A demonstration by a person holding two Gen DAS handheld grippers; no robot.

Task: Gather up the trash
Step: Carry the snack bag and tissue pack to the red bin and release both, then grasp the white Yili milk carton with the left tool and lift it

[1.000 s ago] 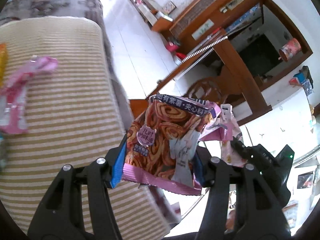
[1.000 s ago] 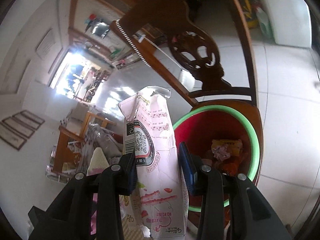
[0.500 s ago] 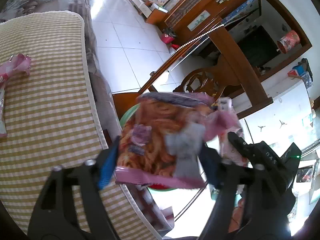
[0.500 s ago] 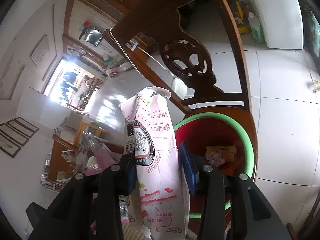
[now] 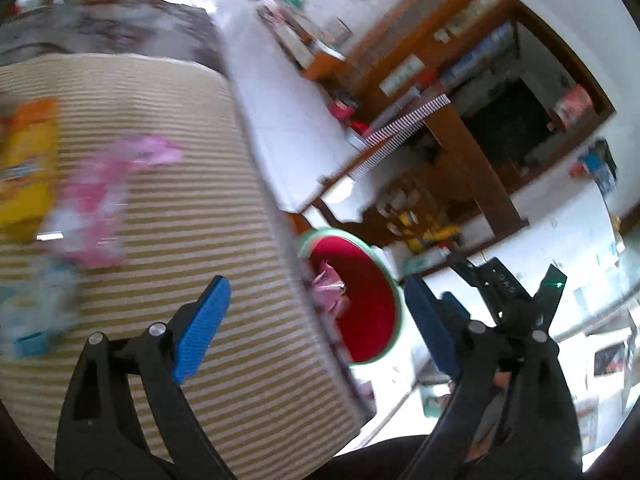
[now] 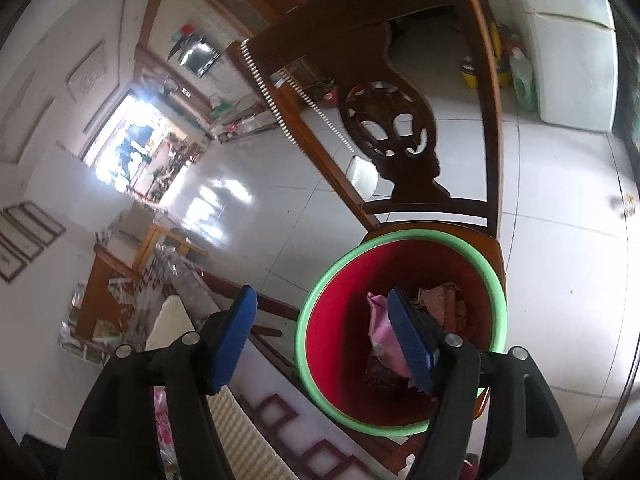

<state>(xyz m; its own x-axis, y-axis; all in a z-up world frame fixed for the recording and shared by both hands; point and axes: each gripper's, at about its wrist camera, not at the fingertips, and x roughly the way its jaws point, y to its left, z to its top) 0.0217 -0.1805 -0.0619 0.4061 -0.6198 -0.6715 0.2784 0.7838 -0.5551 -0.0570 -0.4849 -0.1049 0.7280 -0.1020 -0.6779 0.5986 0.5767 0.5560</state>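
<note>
Left gripper (image 5: 316,322) wide open and empty above the striped table edge, right gripper (image 6: 322,334) open and empty over red green-rimmed bin (image 6: 340,292) on wooden chair (image 6: 404,136), pink wrappers (image 6: 380,332) inside, yellow packet (image 5: 24,172) and pink wrapper (image 5: 108,196) on striped tablecloth (image 5: 192,216)

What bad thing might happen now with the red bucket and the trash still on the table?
The red bucket sits on a chair seat beside the table; a bump from the open right gripper might tip it. The left view is blurred, so the open left gripper may miss the pink wrapper or yellow packet.
</note>
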